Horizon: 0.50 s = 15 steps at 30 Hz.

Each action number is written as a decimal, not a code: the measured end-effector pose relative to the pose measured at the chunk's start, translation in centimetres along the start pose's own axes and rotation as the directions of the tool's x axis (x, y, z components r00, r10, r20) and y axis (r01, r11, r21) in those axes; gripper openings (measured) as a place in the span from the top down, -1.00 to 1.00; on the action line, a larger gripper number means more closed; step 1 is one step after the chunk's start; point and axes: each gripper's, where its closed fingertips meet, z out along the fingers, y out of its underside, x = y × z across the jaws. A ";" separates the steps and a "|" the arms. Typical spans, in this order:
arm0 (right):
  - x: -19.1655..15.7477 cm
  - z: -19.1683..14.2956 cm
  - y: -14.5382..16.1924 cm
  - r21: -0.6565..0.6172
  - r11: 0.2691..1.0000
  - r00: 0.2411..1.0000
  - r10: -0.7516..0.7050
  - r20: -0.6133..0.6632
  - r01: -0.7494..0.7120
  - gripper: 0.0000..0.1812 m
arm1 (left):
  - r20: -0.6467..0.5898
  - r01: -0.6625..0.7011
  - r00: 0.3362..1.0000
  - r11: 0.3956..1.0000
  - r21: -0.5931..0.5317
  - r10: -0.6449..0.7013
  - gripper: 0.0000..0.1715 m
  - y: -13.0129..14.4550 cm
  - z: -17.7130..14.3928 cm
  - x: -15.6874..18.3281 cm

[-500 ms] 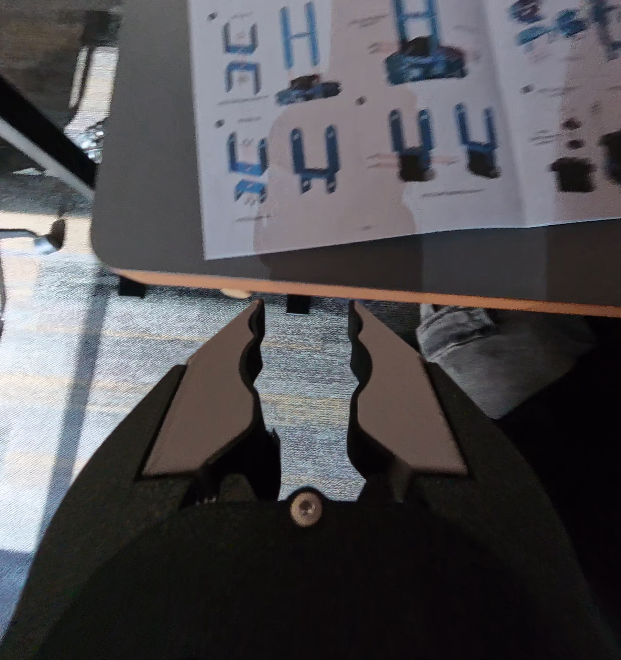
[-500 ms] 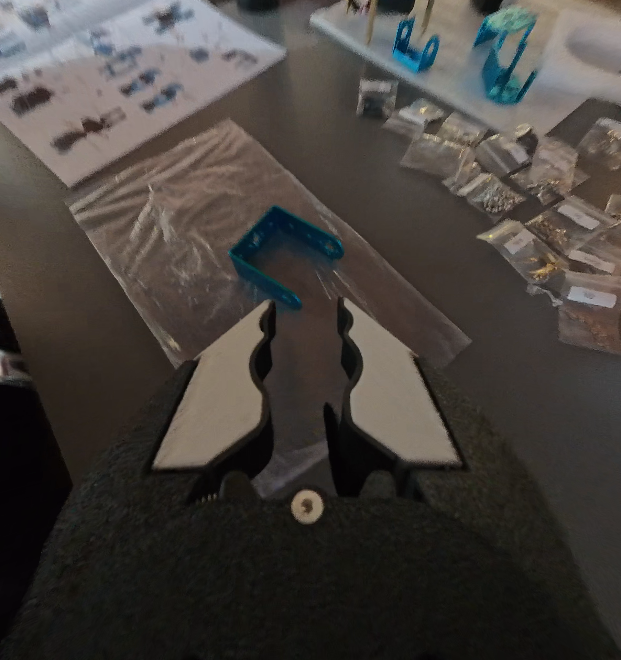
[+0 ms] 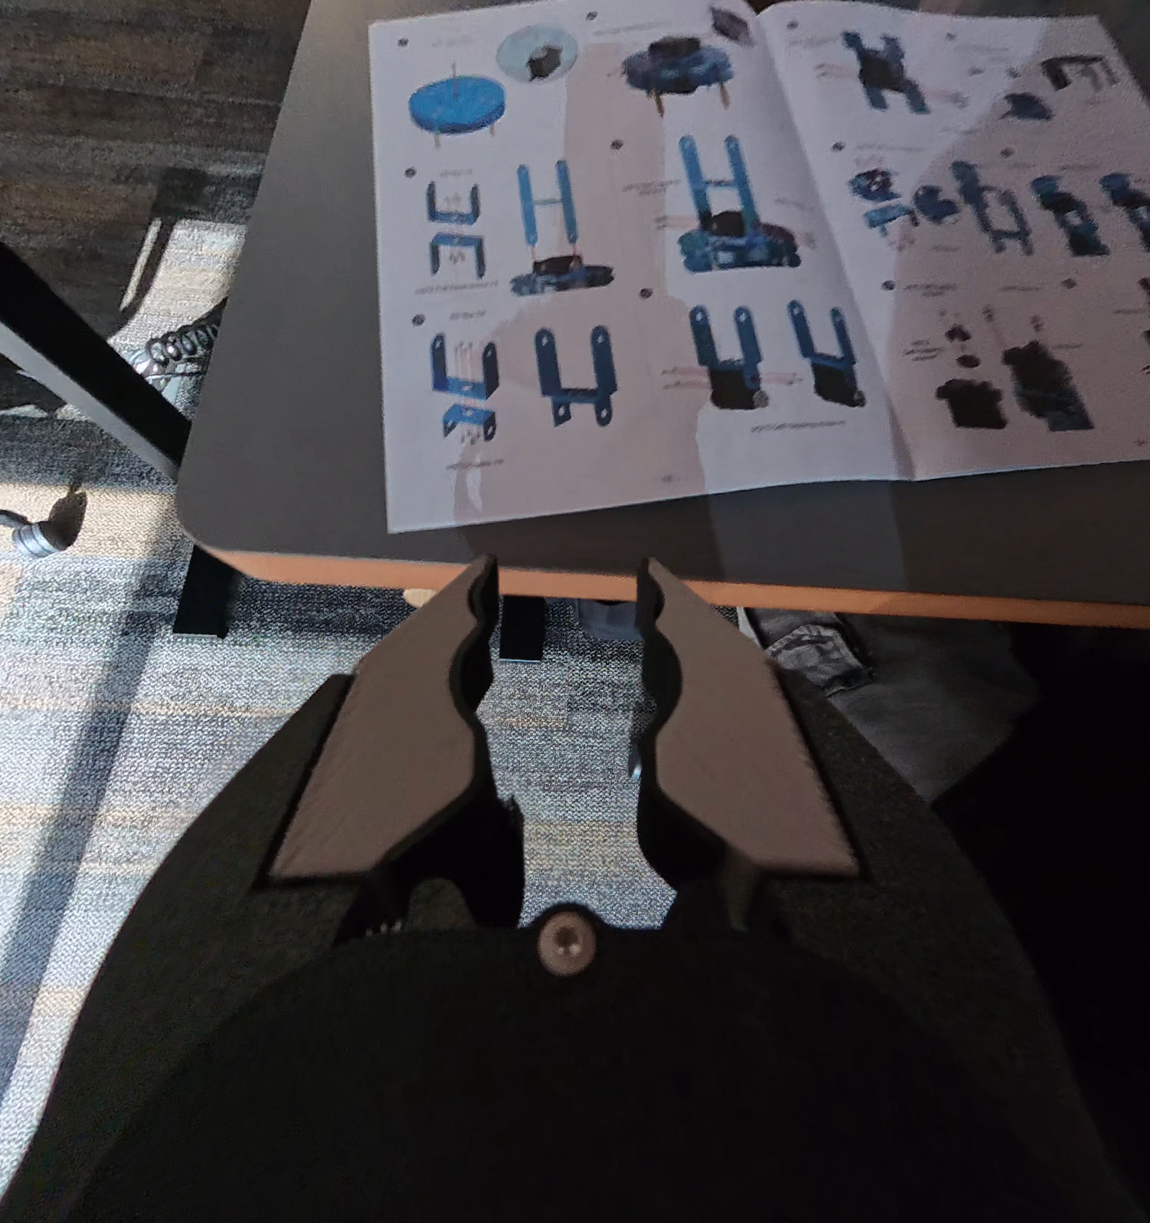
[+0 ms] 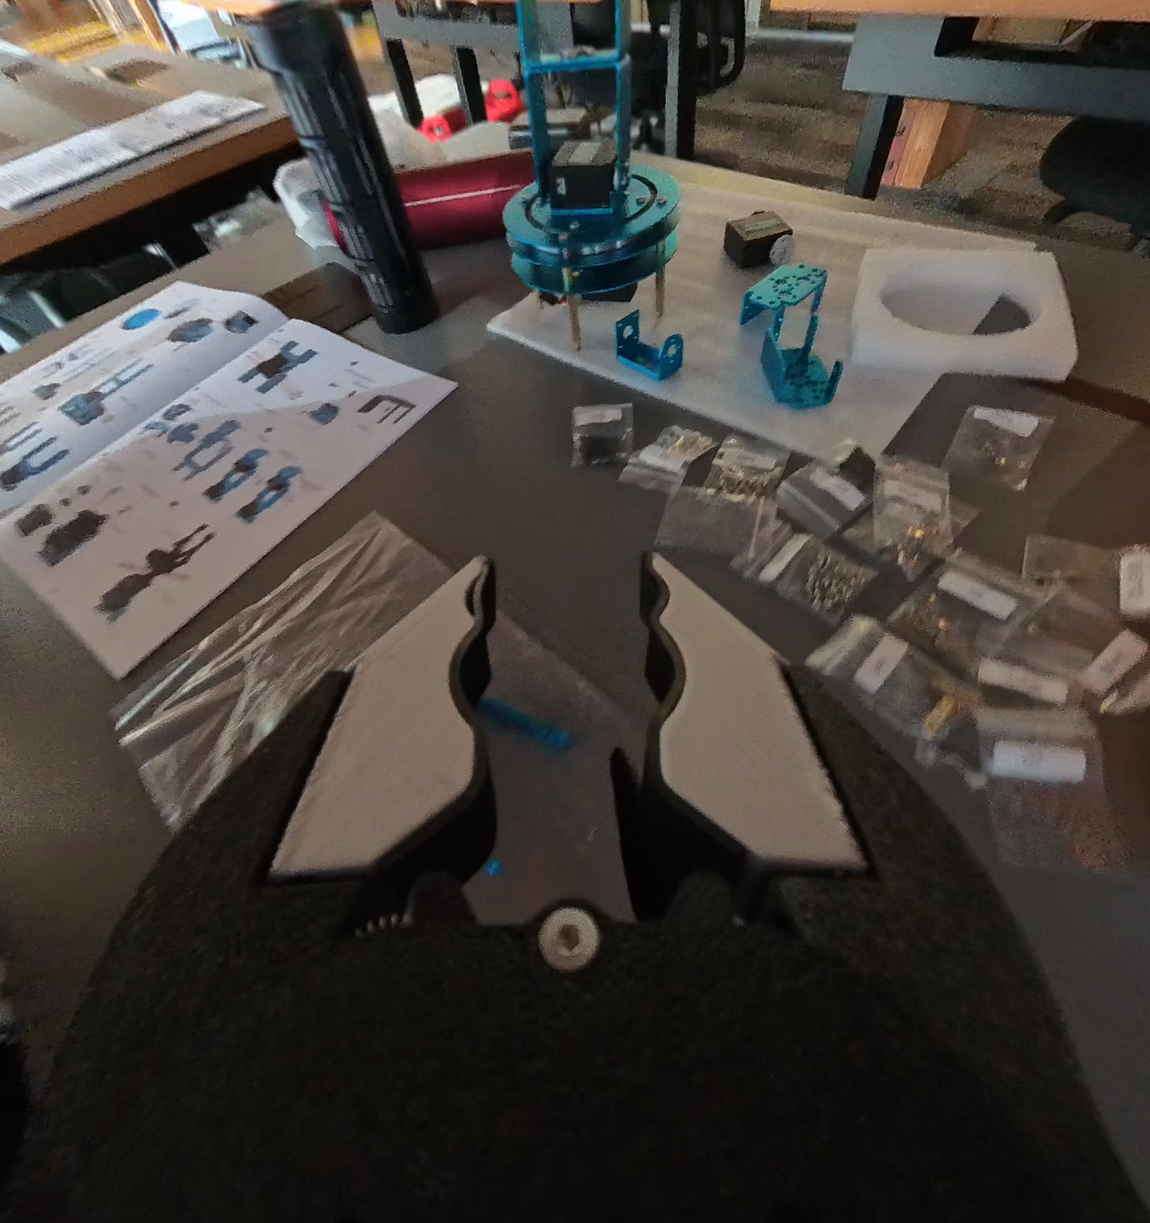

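both tongs stand apart and empty. right gripper [image 4: 566, 569] has swung up from half a second ago: the blue bracket [image 4: 525, 724], then just ahead of its tips, now lies low between the fingers on the clear plastic bag [image 4: 261, 635], untouched. beyond sit small parts bags [image 4: 824, 503] and a blue turntable assembly [image 4: 592, 231]. left gripper [image 3: 566, 569] has pulled back off the table edge [image 3: 824, 595]; more of the open instruction booklet [image 3: 691, 265] shows ahead.

Blue bracket [image 4: 526, 723] blurred, largely hidden behind the fingers [image 4: 387, 741].
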 end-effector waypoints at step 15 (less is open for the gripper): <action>5.7 21.6 -3.2 -0.237 0.902 0.917 -0.298 0.265 0.362 0.55 | 0.069 -0.025 0.997 1.000 -0.010 0.026 0.52 -4.1 -0.1 6.7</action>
